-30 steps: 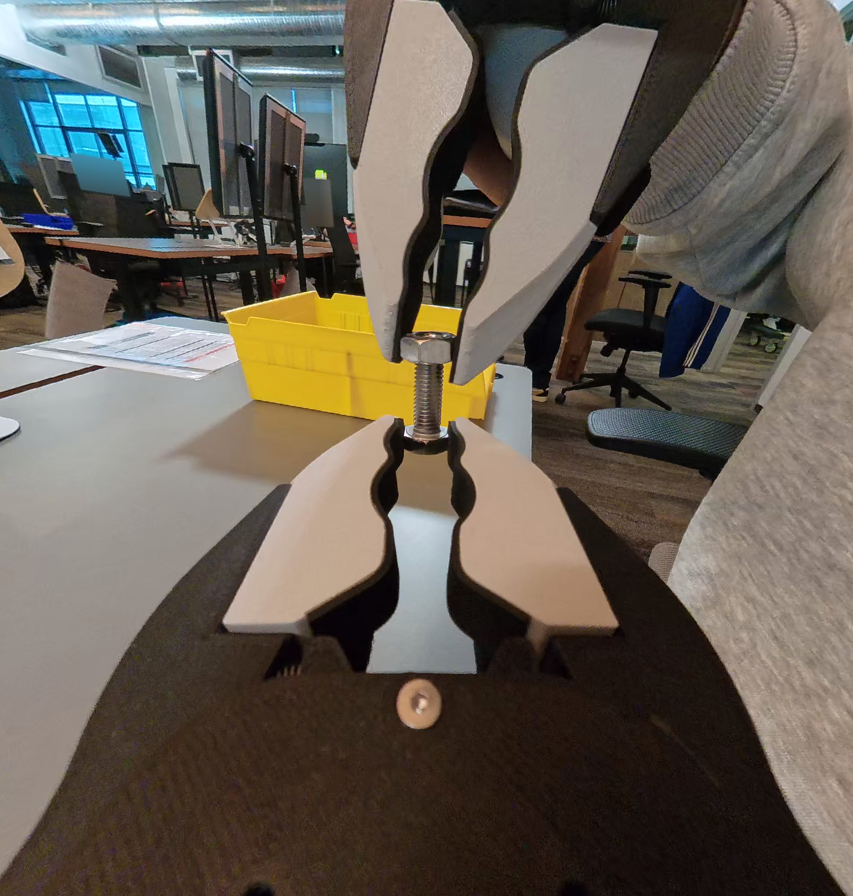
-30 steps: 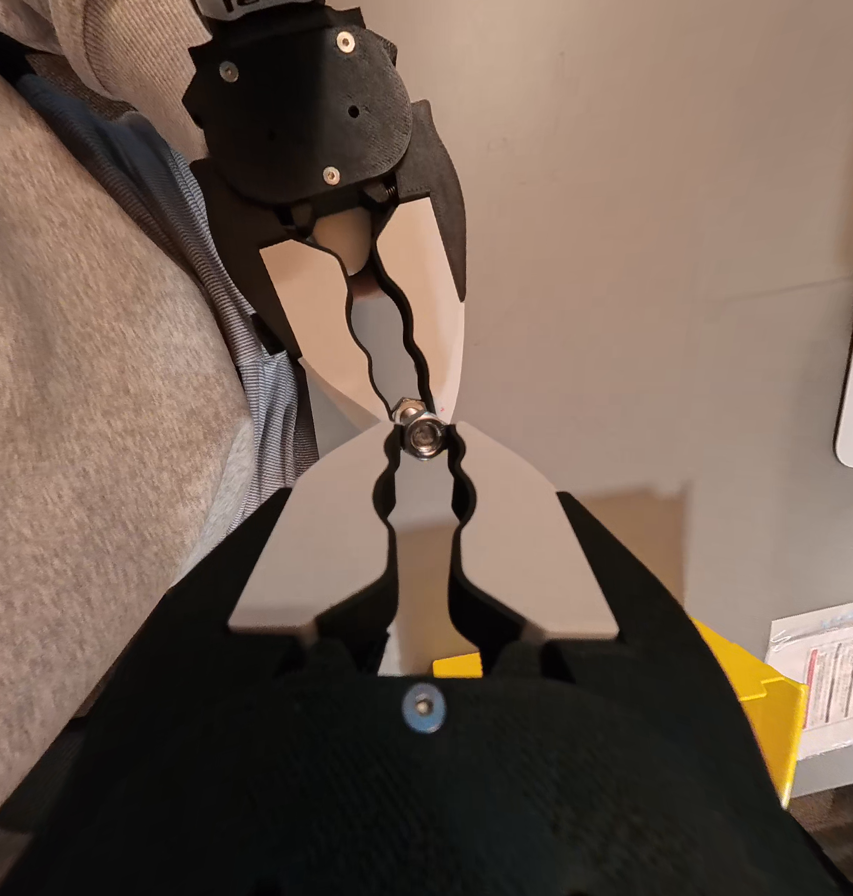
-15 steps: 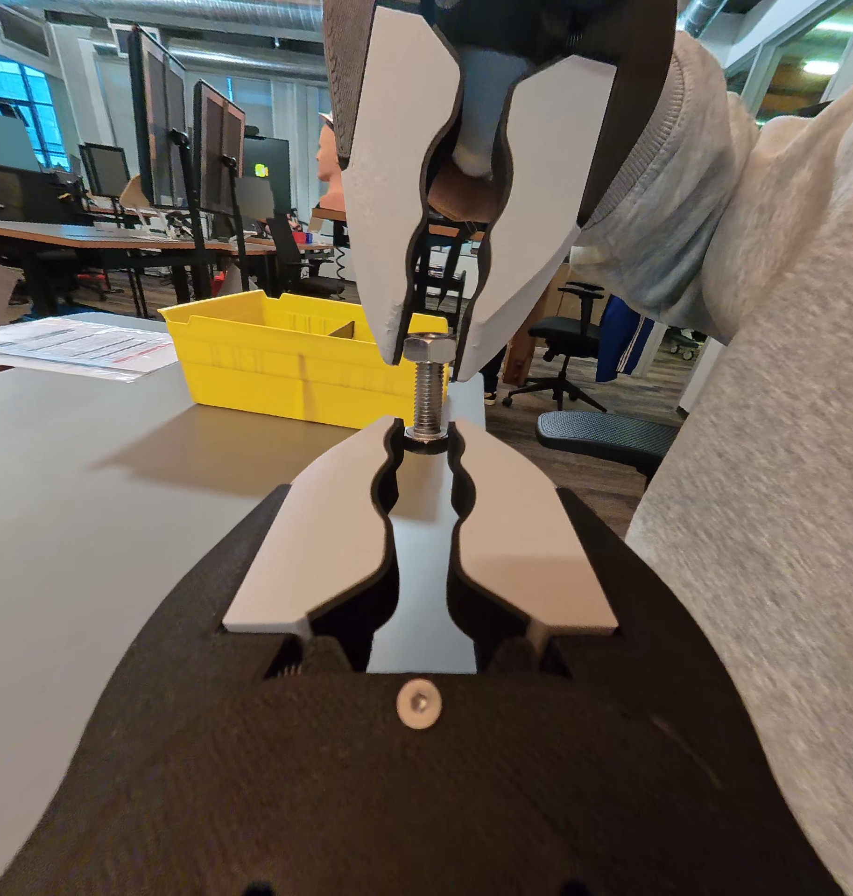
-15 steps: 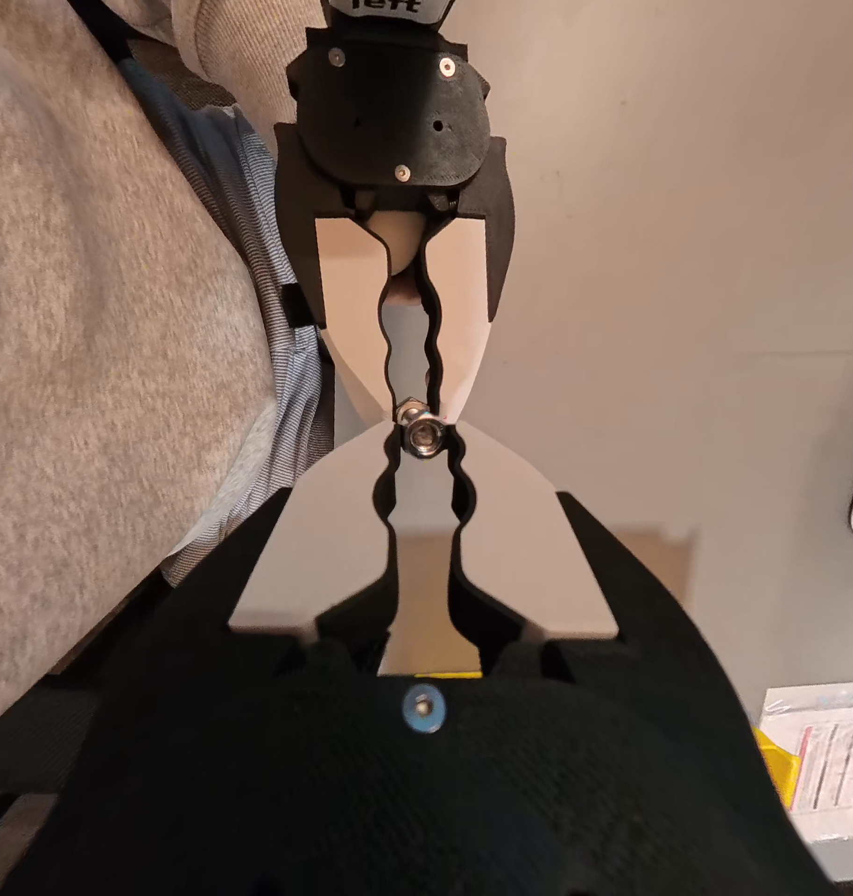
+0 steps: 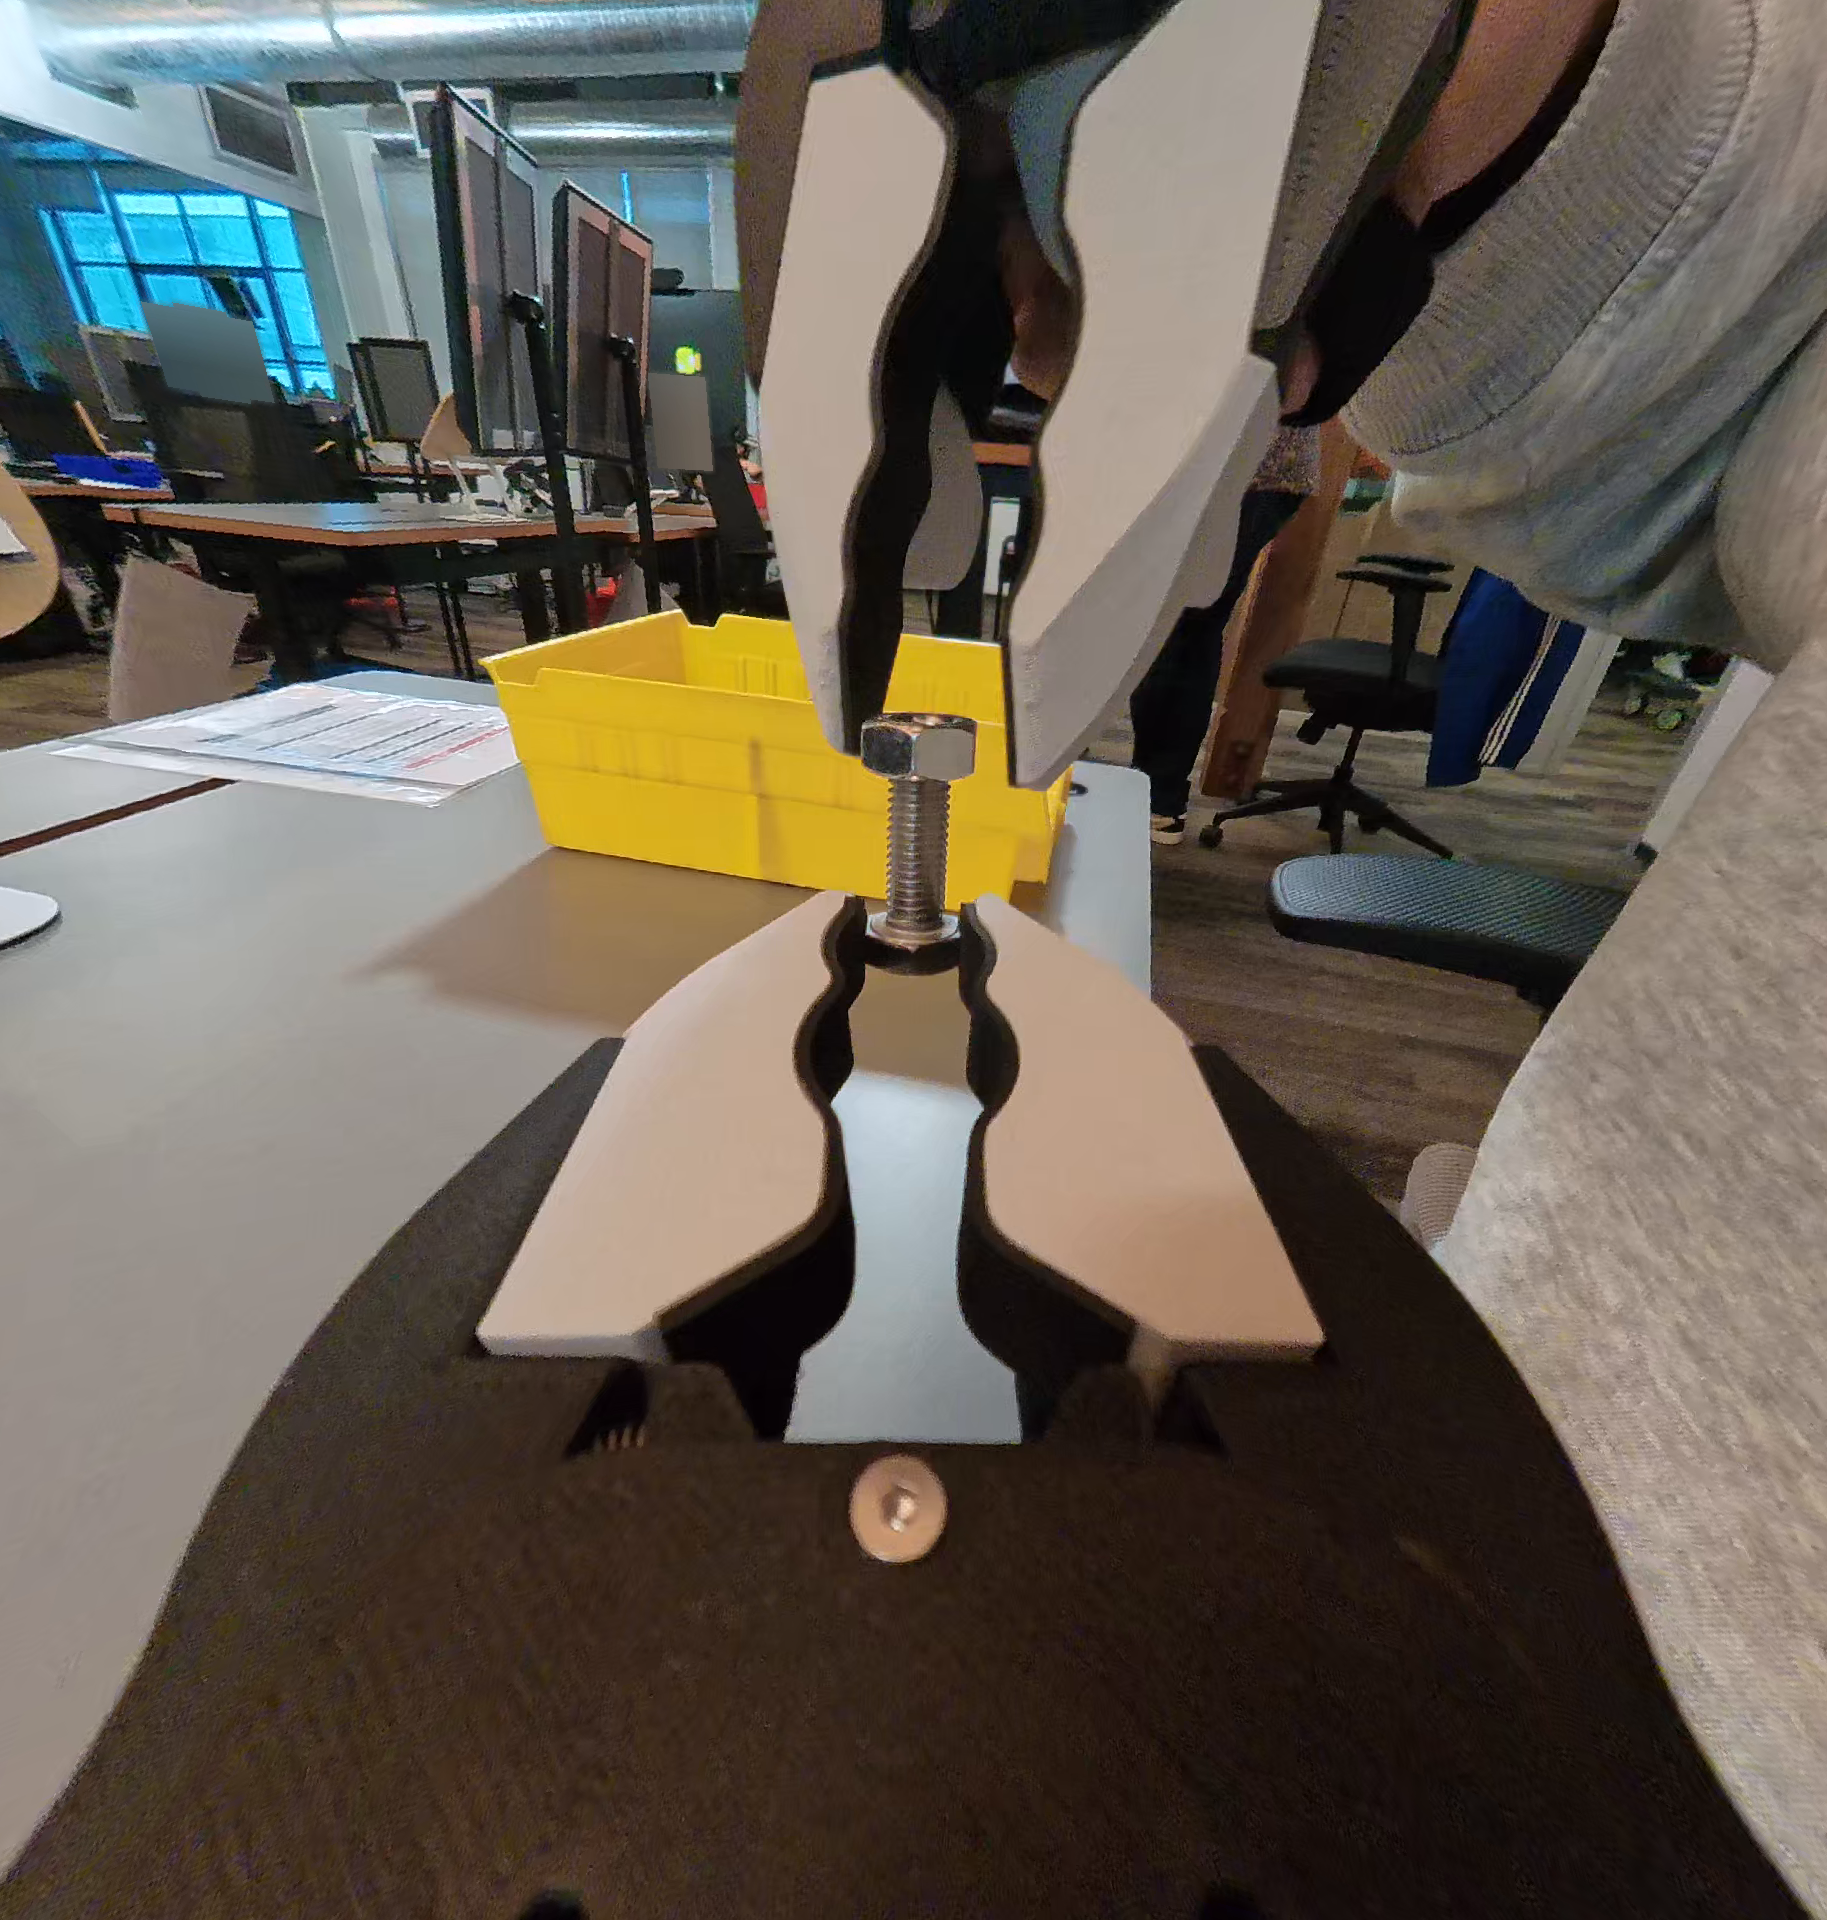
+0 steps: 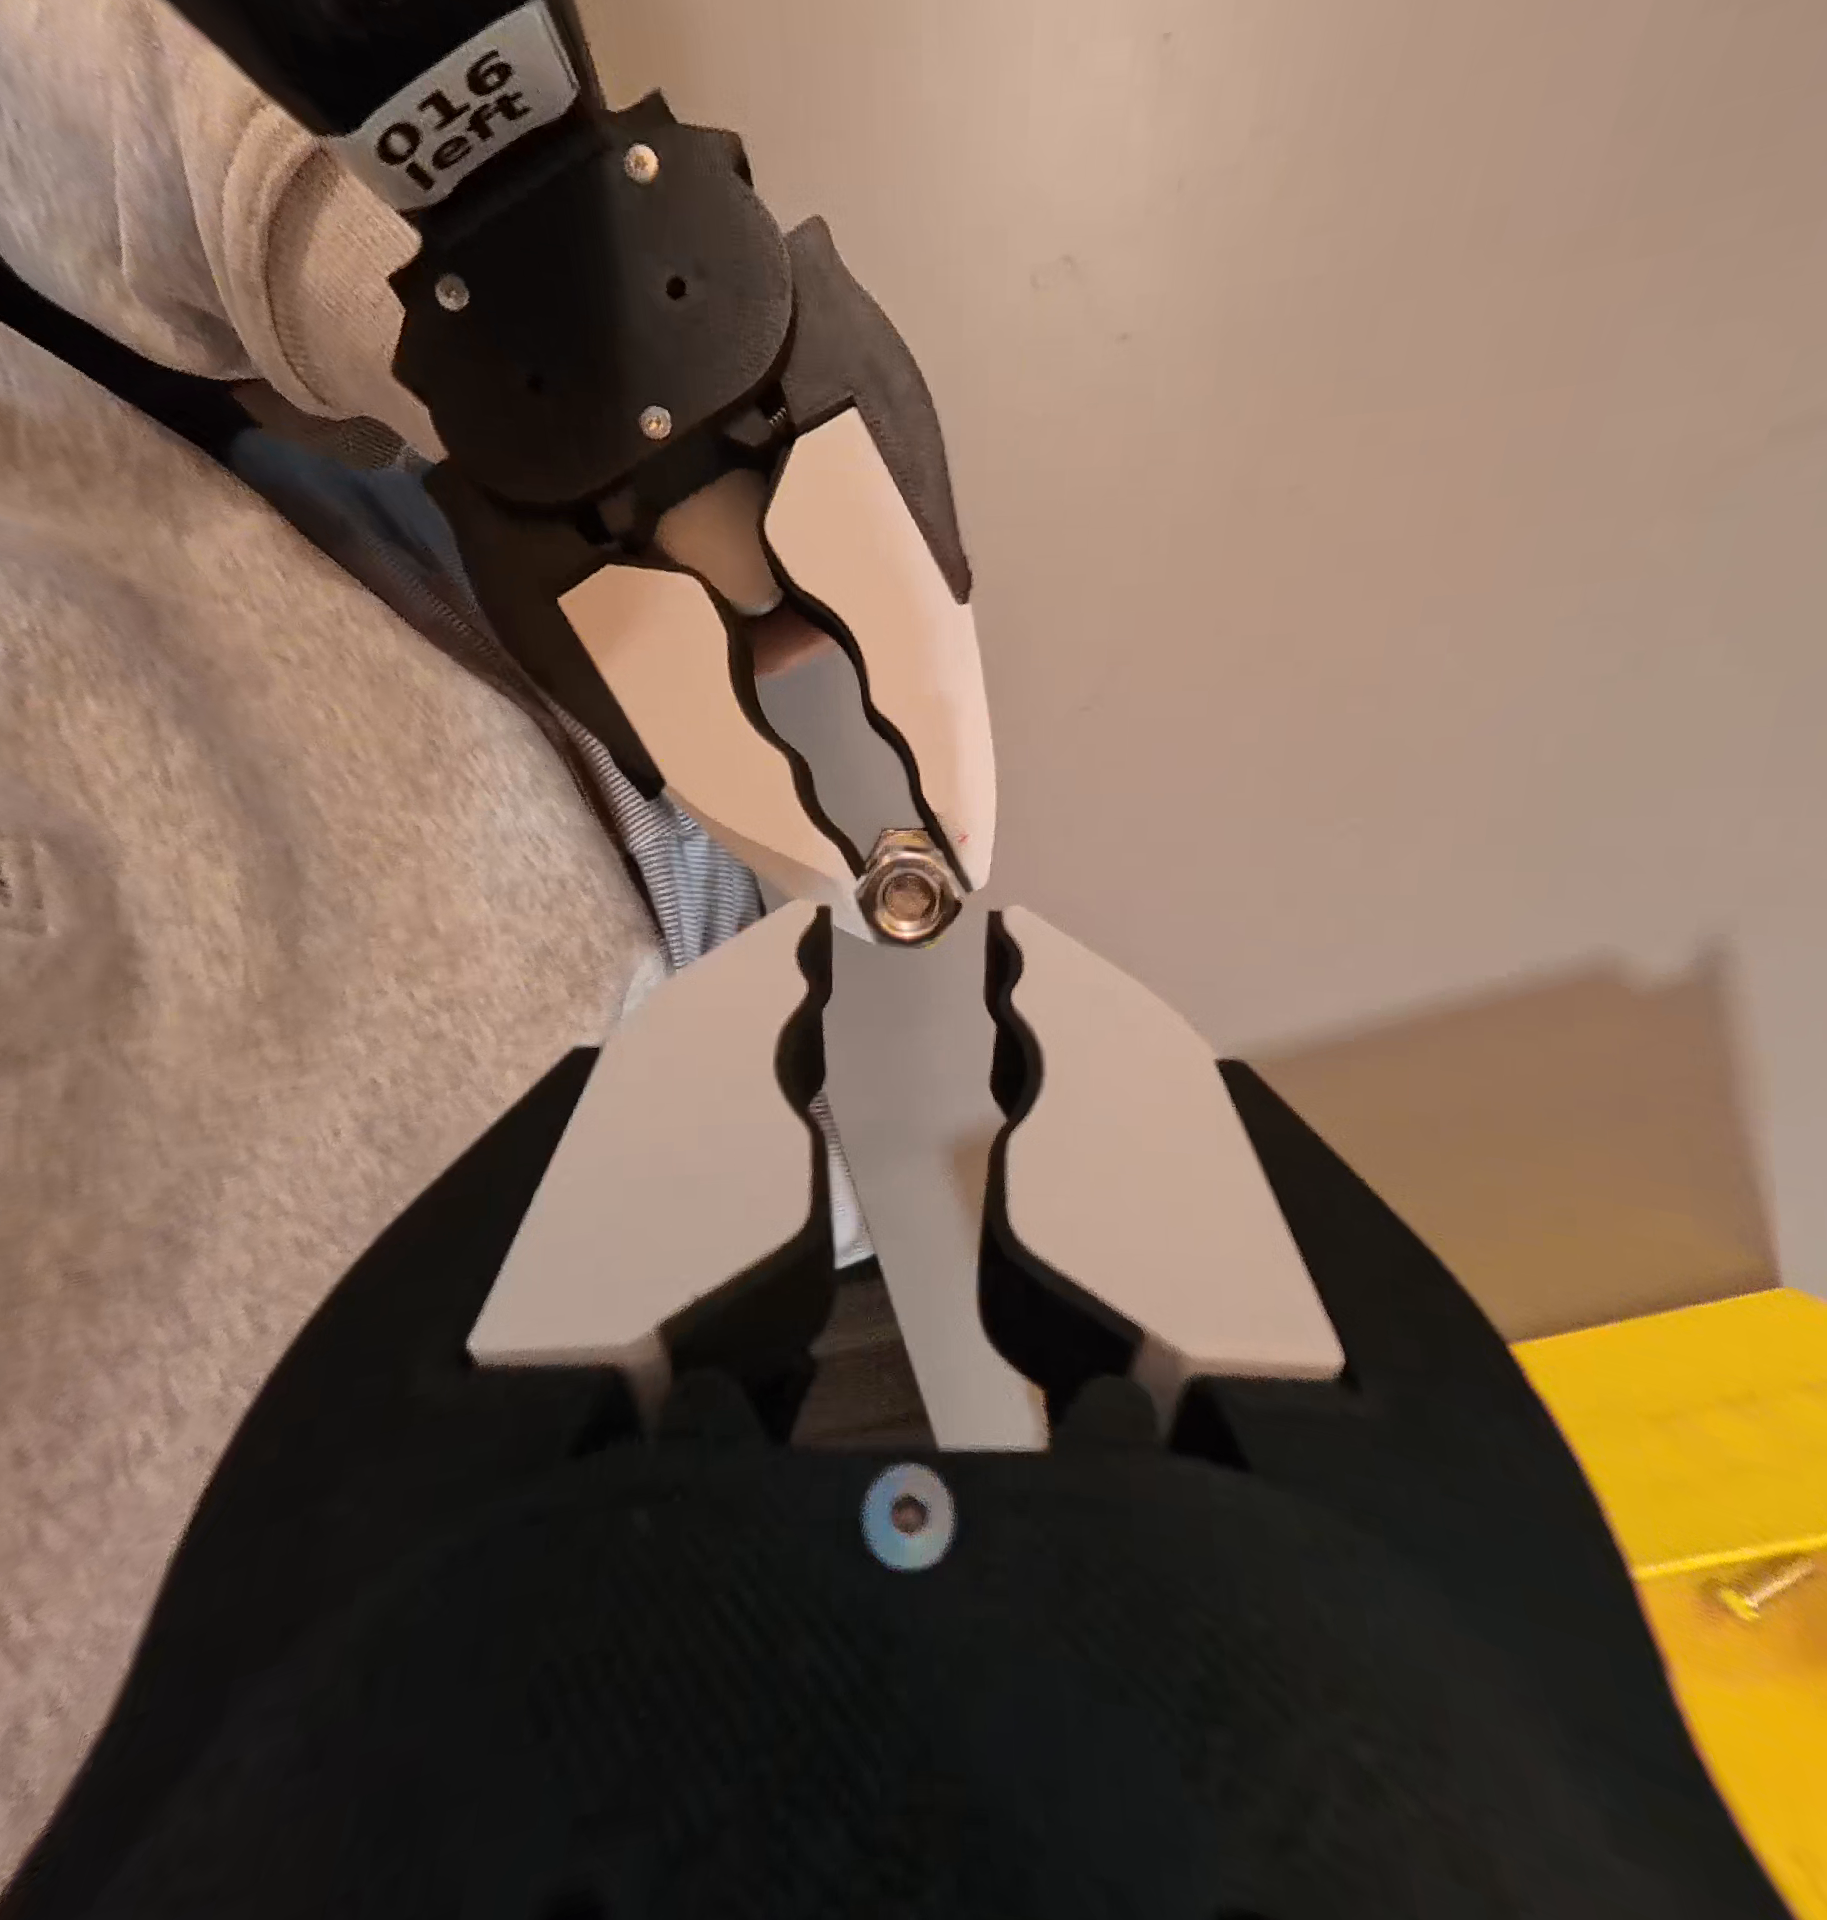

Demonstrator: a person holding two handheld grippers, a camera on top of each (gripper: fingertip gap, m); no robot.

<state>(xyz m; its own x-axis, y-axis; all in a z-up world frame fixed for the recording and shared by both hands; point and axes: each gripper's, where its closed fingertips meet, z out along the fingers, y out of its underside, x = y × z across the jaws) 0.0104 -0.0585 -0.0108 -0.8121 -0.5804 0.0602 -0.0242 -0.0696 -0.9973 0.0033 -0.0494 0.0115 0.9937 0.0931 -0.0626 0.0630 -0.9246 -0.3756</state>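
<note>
Bolt upright between left gripper below and right gripper above; bin behind on table.

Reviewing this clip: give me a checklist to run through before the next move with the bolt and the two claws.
1. Grip of left claw on nut: ok, shut on it.
2. Pose of hex bolt: ok, upright out of the nut.
3. Grip of right claw on the bolt head: not ok, jaws apart.
4. Thread depth inside the nut: cannot tell.
5. Clearance from yellow bin: ok, it sits behind both claws.
</note>
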